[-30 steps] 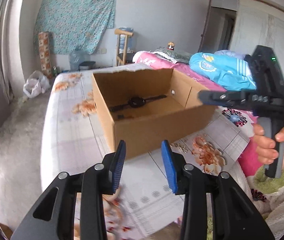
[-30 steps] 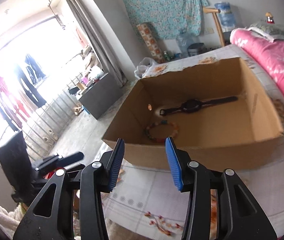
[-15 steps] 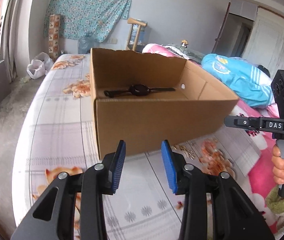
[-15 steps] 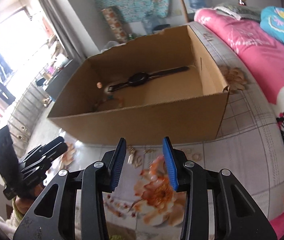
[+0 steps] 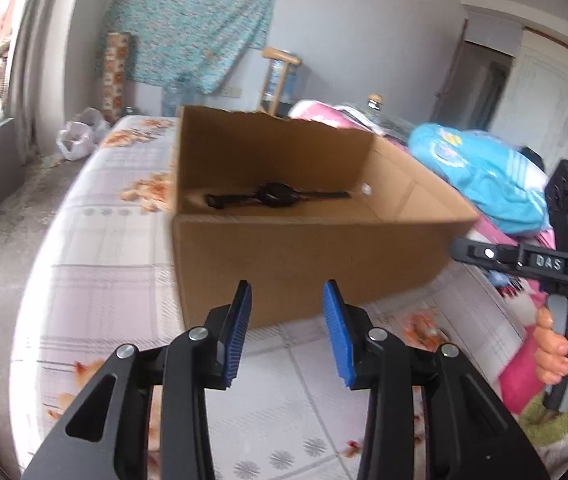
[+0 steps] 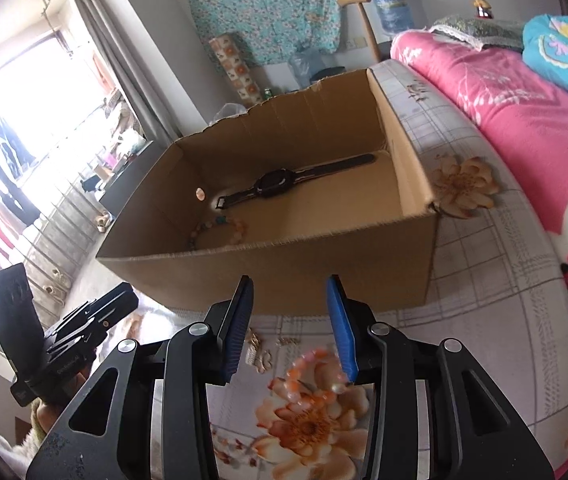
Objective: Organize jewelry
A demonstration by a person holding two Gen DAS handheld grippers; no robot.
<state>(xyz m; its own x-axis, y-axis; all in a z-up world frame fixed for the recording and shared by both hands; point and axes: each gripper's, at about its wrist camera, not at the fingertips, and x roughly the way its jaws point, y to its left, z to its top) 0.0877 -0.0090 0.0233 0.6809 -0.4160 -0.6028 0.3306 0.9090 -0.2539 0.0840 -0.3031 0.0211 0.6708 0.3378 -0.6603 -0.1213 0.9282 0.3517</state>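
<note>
Left gripper (image 5: 287, 326): the black tongs with blue ribbed pads stand partly open, and nothing is between the pads. They point at the near wall of the box, above the bed cover.
Right gripper (image 6: 290, 322): black tongs of the same kind, with blue pads. The jaws have just been opening a little, and they are partly open with nothing gripped. The orange bead bracelet lies on the cover below, in the gap between the pads.
Box: an open brown cardboard box (image 6: 324, 276) stands on the bed, just in front of both grippers.
Watch: a black wristwatch with a long strap (image 6: 284, 184) lies flat on the floor of the box, toward the far wall. It shows also in the left wrist view (image 5: 275, 196).
Bracelet in box: a ring of pale and coloured beads (image 6: 219, 230) lies in the box near its left corner, in front of the watch and partly hidden by the near wall.
Jewelry outside: an orange bead bracelet (image 6: 320, 372) lies on the cover, on a printed orange flower. Small gold-coloured pieces (image 6: 259, 350) lie just beside it, close to the box; what they are cannot be told.
Bed cover: a light checked sheet with orange flowers (image 5: 103, 280).
Person: a hand (image 5: 564, 352) holds the handle of the right gripper.
</note>
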